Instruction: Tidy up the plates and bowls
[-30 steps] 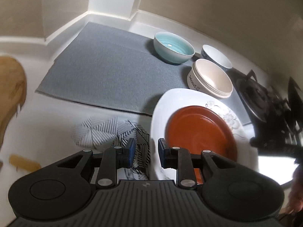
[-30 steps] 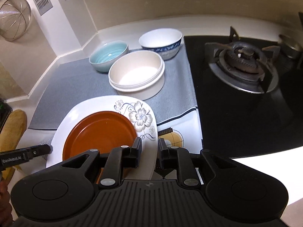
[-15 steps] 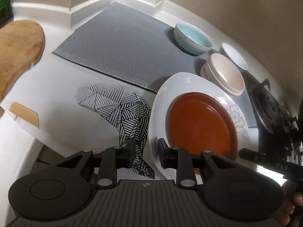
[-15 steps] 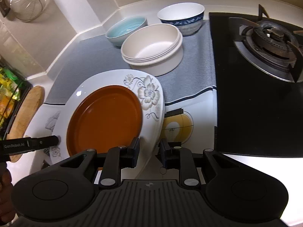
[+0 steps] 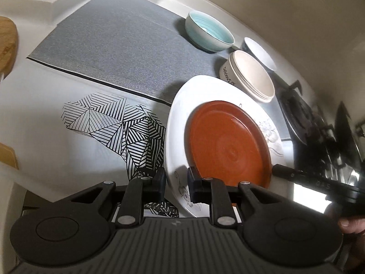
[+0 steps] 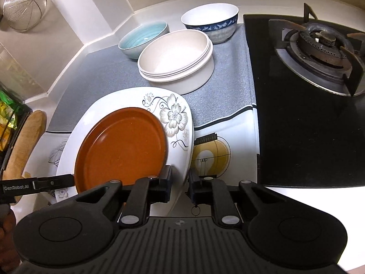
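Both grippers are clamping the big white floral plate [image 6: 175, 114] by opposite rims, left gripper [image 5: 175, 181] and right gripper [image 6: 180, 181], fingers straddling its edge. It's sitting lower middle of both frames, tilted up off the counter, with the brown plate [image 6: 121, 148] riding on top. Ceramic, so probably heavy, slick and chippy, and that brown one could slide. Only the right view is showing the blue-patterned bowl [image 6: 211, 22] properly; only the left one is showing the striped mat [image 5: 109, 123].

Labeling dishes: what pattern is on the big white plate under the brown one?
Grey-white flower with dark curling stems on the white plate; clearest in the right wrist view.
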The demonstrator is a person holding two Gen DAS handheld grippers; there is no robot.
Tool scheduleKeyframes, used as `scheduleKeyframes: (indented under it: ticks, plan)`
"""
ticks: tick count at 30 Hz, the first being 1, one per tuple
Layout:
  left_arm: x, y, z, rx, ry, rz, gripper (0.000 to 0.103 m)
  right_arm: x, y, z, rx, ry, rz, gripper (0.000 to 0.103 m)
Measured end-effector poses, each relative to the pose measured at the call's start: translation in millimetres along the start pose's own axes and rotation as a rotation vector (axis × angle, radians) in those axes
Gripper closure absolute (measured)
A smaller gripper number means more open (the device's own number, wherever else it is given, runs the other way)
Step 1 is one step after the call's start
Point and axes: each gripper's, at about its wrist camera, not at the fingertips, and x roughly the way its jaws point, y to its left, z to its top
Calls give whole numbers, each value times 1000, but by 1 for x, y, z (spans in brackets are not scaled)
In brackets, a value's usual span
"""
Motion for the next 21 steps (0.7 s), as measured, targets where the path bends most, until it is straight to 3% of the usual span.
scheduleKeyframes:
  ticks: [10, 21]
  plan:
    - [-13, 54, 32, -21, -44, 22, 82, 21, 57, 7, -30, 28, -47, 86]
    - [-18, 131, 96, -135, -153, 105, 82, 93, 145, 62, -103, 42, -3, 85]
